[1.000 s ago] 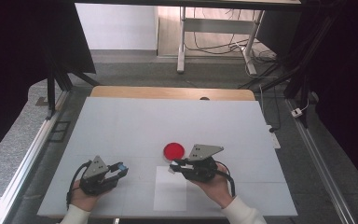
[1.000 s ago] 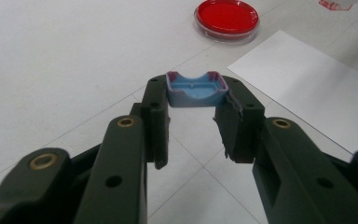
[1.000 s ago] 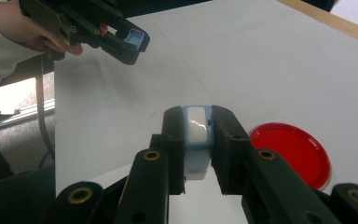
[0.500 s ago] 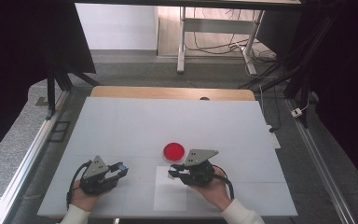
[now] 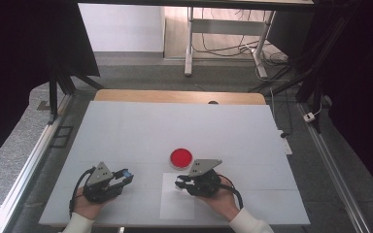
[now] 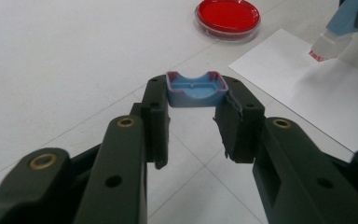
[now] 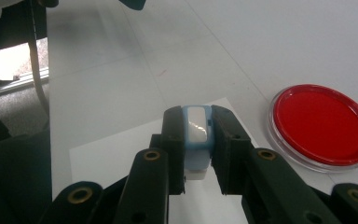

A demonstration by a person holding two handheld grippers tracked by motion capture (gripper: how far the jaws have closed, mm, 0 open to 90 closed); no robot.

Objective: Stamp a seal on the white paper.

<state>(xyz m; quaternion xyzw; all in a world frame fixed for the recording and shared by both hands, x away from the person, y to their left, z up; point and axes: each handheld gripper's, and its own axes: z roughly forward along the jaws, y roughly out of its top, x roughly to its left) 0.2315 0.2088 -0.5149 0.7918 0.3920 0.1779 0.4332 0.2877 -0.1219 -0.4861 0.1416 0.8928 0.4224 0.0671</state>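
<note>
My left gripper (image 5: pixel 125 175) rests near the table's front left and is shut on a small blue cap (image 6: pixel 196 89), open side up, pinched between its fingertips (image 6: pixel 154 100). My right gripper (image 5: pixel 180 183) is shut on a light-blue stamp with a white base (image 7: pixel 196 140). It holds the stamp (image 6: pixel 328 39) over the near part of a white paper sheet (image 5: pixel 177 204), with the reddish end pointing down at the sheet. A round red-filled dish (image 5: pixel 180 157) sits just beyond the paper (image 7: pixel 112 158), to the right of the stamp in the right gripper view.
The white table (image 5: pixel 184 126) stretches far behind the red dish (image 7: pixel 324 126); a wooden strip (image 5: pixel 179 96) runs along its back edge. Metal rails border both sides. Cables trail from each gripper toward the person's hands.
My right gripper has drifted slightly back from the red dish toward the near edge, over the paper. The left gripper has stayed put.
</note>
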